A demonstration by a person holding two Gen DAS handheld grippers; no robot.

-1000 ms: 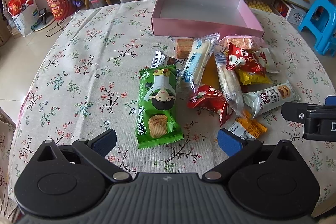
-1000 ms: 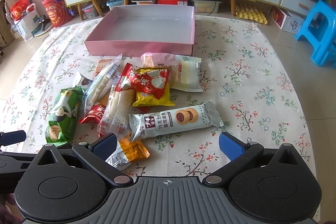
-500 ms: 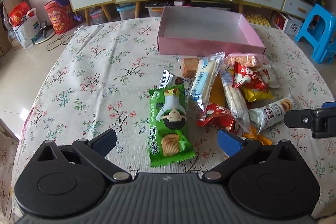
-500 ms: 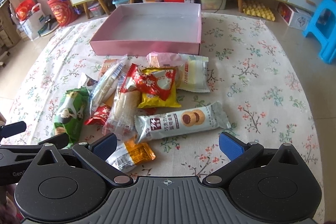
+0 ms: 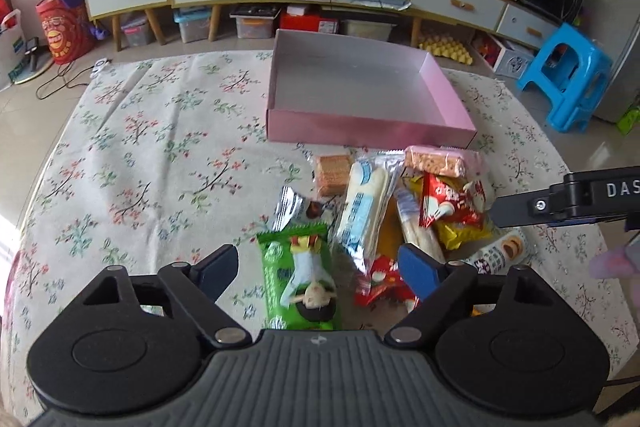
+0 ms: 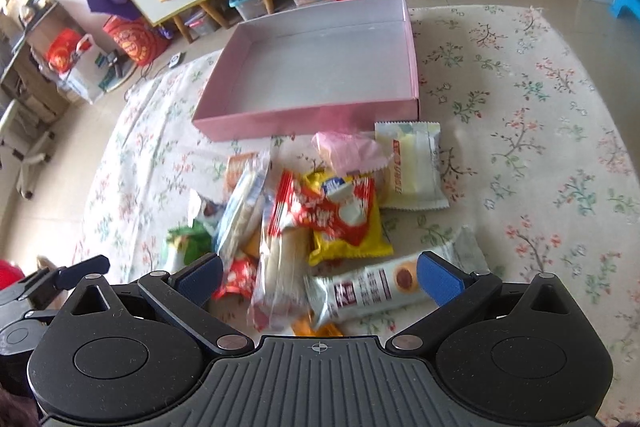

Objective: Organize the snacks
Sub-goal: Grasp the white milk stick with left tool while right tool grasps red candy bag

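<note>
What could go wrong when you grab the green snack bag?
The left gripper is closing around the green snack bag, but a clear blue-and-white packet lies right beside it, so one of the fingers might catch that too. The snacks lie piled together, so lifting one may drag its neighbours. The pink box is light-looking and might slide if bumped.

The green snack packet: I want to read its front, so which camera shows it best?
The left wrist view: the green snack packet lies face-up between the left gripper's closing jaws, nearly whole. The right wrist view shows only a blurred corner, mostly hidden by other snacks and that gripper's jaw.
</note>
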